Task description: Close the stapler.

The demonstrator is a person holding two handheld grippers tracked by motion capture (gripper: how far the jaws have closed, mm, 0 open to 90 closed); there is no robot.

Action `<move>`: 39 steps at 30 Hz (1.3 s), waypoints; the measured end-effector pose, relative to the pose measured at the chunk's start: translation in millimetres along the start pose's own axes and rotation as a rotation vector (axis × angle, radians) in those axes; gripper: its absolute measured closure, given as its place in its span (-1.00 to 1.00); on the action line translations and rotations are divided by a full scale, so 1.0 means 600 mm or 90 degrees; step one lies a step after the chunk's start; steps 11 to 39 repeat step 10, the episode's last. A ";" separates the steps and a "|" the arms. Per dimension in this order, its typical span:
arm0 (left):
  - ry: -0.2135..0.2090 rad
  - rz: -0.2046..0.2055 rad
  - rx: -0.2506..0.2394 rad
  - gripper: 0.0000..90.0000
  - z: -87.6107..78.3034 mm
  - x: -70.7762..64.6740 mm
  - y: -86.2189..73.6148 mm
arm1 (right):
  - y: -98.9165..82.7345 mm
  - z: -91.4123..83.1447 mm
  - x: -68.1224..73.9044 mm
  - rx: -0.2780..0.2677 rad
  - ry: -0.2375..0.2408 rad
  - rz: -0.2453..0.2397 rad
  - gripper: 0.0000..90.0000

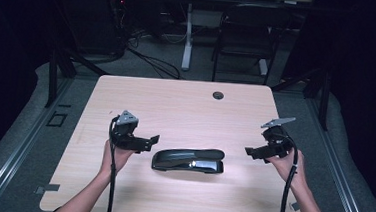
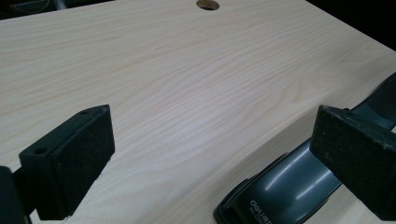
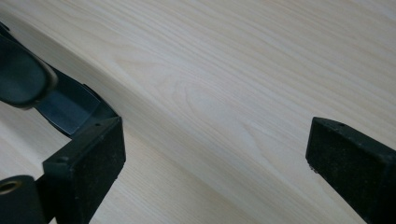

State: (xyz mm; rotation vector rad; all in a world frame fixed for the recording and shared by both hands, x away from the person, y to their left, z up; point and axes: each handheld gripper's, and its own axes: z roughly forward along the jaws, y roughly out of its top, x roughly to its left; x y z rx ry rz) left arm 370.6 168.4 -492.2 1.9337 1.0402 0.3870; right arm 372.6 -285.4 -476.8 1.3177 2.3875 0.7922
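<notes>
A black stapler [image 1: 188, 159] lies flat on the light wooden table [image 1: 176, 100], between my two hands. My left gripper [image 1: 151, 141] hovers just left of the stapler's rounded end, pointing at it. In the left gripper view that gripper [image 2: 219, 149] is open, and the stapler [image 2: 280, 191] lies low by the right-hand jaw, untouched by the pads. My right gripper [image 1: 250, 153] stands a short way right of the stapler's other end. In the right gripper view it [image 3: 215, 154] is open over bare wood, with the stapler's end [image 3: 28, 79] beyond the left-hand jaw.
A round cable hole [image 1: 218, 95] sits near the table's far edge, also visible in the left gripper view [image 2: 208, 4]. Behind the table stand a dark chair [image 1: 246, 35] and a white desk leg [image 1: 187, 36]. Cables lie on the floor [image 1: 149, 58].
</notes>
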 end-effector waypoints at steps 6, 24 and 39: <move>-0.003 0.004 0.007 -1.00 0.003 0.001 0.000 | -0.008 0.016 -0.010 0.027 -0.009 0.001 -0.88; -0.004 0.008 0.013 -1.00 0.006 0.000 0.000 | -0.010 0.026 -0.008 0.049 -0.007 -0.006 -0.88; -0.004 0.008 0.013 -1.00 0.006 0.000 0.000 | -0.010 0.026 -0.008 0.049 -0.007 -0.006 -0.88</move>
